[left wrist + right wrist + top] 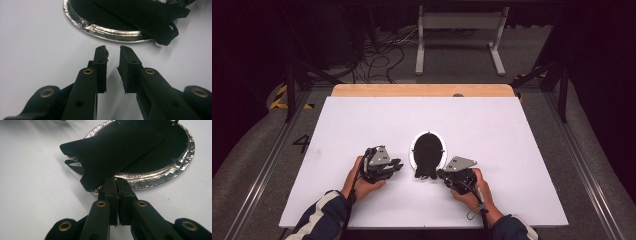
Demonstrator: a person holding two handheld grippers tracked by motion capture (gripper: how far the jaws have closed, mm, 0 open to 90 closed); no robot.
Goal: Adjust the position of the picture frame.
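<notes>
— Two grippers, one in each hand, both low on the white table [362, 125]. How do the jaws stand?

— The left gripper [112, 50] has its jaws a narrow gap apart, with bare table showing between the pads. It holds nothing and touches nothing; its tips stop just short of the oval frame [105, 31].

— And the right gripper [116, 182]?

— Its jaws are pressed together, pads meeting, right at the near edge of the frame's silver rim, under the black stand flap [110, 152] that lies across the frame's dark back. From the right gripper view the flap covers the tips, so I cannot tell whether they pinch the rim, the flap or nothing at all.

— Where does the frame lie?

— Flat, back up, near the middle of the table's near half, between the two grippers in the high view. The left gripper [384, 165] is just beside its left edge, the right gripper [452, 175] at its lower right.

— Anything cut off?

— In the left gripper view the frame's far part runs out of the top edge. The person's forearms, in dark sleeves [324, 215] with light stripes, are cut by the bottom of the high view. What the frame's front side carries is hidden against the table.
</notes>
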